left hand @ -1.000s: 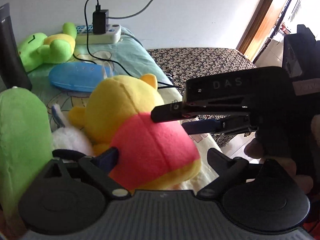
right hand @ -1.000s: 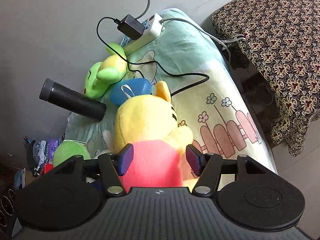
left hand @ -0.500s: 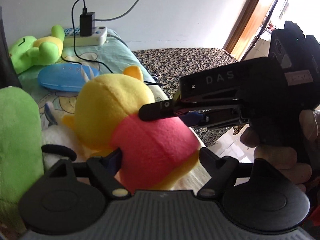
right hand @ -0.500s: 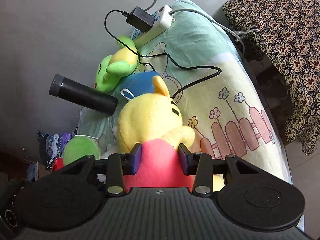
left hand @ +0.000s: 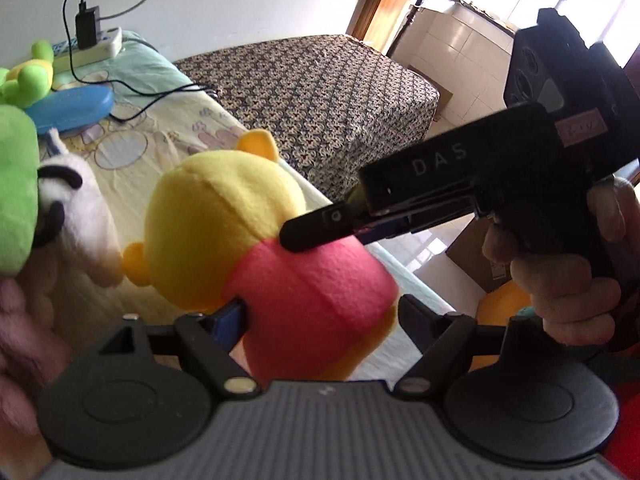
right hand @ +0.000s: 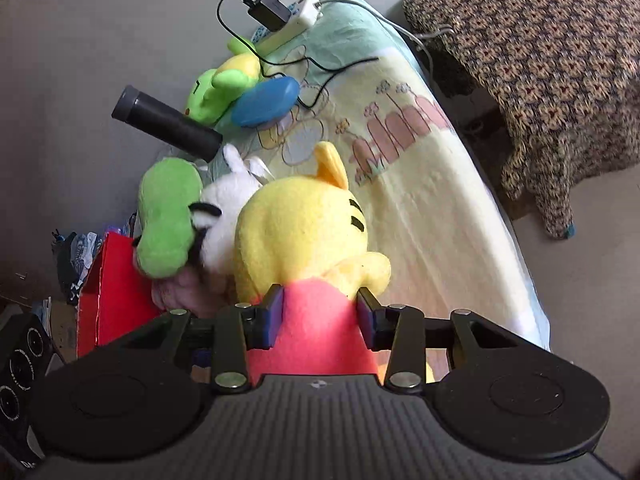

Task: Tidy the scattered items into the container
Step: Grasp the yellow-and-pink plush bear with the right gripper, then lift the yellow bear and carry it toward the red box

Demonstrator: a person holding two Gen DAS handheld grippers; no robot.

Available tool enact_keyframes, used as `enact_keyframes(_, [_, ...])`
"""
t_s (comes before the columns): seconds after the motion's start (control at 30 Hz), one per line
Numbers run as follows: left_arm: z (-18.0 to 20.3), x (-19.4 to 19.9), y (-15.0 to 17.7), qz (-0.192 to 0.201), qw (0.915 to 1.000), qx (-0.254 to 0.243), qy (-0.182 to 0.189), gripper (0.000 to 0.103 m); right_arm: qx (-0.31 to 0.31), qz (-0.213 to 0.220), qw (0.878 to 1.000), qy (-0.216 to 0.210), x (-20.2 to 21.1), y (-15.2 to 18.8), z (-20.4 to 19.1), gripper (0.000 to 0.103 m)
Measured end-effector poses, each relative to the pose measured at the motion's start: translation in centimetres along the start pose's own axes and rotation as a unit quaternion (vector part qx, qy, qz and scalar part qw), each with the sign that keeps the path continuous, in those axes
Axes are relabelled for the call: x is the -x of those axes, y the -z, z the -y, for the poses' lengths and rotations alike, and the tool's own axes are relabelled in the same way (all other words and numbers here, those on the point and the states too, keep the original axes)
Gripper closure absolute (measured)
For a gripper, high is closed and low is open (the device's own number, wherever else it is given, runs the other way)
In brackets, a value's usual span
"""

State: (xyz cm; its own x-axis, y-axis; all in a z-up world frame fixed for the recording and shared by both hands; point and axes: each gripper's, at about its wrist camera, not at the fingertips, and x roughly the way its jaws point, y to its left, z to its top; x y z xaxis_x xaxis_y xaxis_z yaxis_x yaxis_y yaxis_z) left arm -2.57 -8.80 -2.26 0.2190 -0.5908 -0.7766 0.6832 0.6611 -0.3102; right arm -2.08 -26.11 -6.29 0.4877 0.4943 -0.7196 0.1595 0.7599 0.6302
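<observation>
A green plush [right hand: 168, 216] sits left, touching a white one [right hand: 228, 216]. The yellow bear [right hand: 304, 232] hangs above the sheet [right hand: 432, 208], its pink shirt pinched by the left gripper [left hand: 320, 316] and right gripper [right hand: 320, 320].

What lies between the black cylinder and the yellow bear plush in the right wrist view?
A white plush lies between the black cylinder and the yellow bear plush, with a green plush beside it; the right wrist view shows this.
</observation>
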Motion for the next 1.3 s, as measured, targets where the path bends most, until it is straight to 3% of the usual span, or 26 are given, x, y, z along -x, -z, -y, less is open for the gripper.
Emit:
enact_keyframes(0.23, [-1.9, 2.2, 3.9, -0.002, 0.9982, 0.059, -0.016, 0.017, -0.022, -0.013, 1.0, -0.017, -0.7, 4.5, -0.5, 0.054])
enact_keyframes(0.4, [-1.3, 2.2, 4.7, 0.012, 0.9977, 0.059, -0.029, 0.004, -0.036, 0.027, 0.999, -0.018, 0.8, 4.9, 0.4, 0.052])
enact_keyframes(0.5, [-1.5, 0.5, 4.0, 0.004, 0.9973, 0.061, -0.04, 0.006, -0.038, 0.025, 0.999, -0.005, -0.2, 4.8, 1.3, 0.043])
enact_keyframes(0.53, [-1.6, 0.1, 4.0, 0.004, 0.9972, 0.065, -0.038, 0.011, -0.041, 0.014, 0.999, -0.016, -0.8, 4.9, 1.5, 0.042])
enact_keyframes(0.63, [-1.5, -1.1, 4.0, 0.004, 0.9966, 0.064, -0.051, 0.013, -0.061, -0.006, 0.997, -0.046, -2.4, 5.5, 1.7, 0.04])
enact_keyframes(0.67, [-1.1, -1.1, 4.1, 0.007, 0.9967, 0.057, -0.058, 0.013, -0.069, -0.013, 0.996, -0.053, -2.8, 5.6, 1.7, 0.04])
enact_keyframes(0.73, [-0.6, -0.7, 4.5, 0.015, 0.9963, 0.044, -0.072, 0.017, -0.084, -0.025, 0.993, -0.082, -3.1, 5.7, 1.7, 0.053])
enact_keyframes(0.9, [-1.6, 2.4, 5.6, 0.053, 0.9937, 0.08, -0.057, 0.019, -0.054, -0.031, 0.99, -0.126, -2.1, 6.2, -0.2, 0.063])
enact_keyframes(1.07, [-1.0, 7.9, 6.9, 0.111, 0.9887, 0.065, -0.076, 0.02, -0.021, -0.028, 0.983, -0.181, -0.7, 7.2, -3.3, 0.063])
enact_keyframes(1.3, [-3.3, 17.8, 8.7, 0.203, 0.972, 0.059, -0.102, 0.02, 0.085, 0.014, 0.967, -0.239, 1.3, 7.8, -12.1, 0.063])
